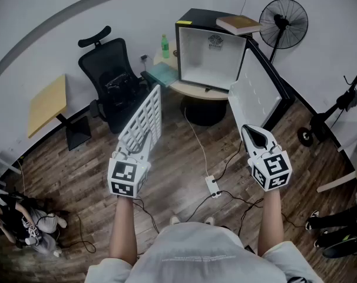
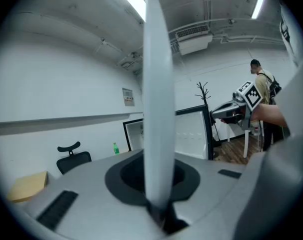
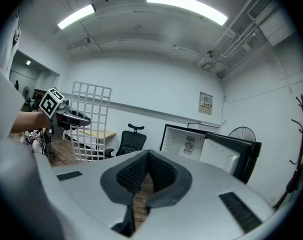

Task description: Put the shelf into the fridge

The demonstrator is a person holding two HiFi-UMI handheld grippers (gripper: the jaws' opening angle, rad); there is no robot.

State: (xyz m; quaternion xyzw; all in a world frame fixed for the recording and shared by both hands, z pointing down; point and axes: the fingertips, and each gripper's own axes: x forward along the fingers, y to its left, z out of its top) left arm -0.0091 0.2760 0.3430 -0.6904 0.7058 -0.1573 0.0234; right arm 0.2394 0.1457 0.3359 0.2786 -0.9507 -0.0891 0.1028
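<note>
My left gripper [image 1: 137, 150] is shut on the near edge of a white wire-grid shelf [image 1: 144, 118], which slants up and away toward the fridge. In the left gripper view the shelf [image 2: 159, 99] stands edge-on between the jaws. The black mini fridge [image 1: 209, 55] sits on a round table with its white-lined door [image 1: 256, 99] swung open to the right and its inside bare. My right gripper [image 1: 254, 135] hovers in front of the door, shut on nothing. From the right gripper view, the shelf [image 3: 91, 121] and the fridge [image 3: 185, 143] are both visible ahead.
A black office chair [image 1: 115, 81] stands left of the fridge table, with a green bottle [image 1: 165, 46] on the table. A book [image 1: 238, 23] lies on the fridge. A fan [image 1: 283, 22] is behind it, a scooter [image 1: 337, 108] at right, and a power strip [image 1: 212, 185] with cables on the floor.
</note>
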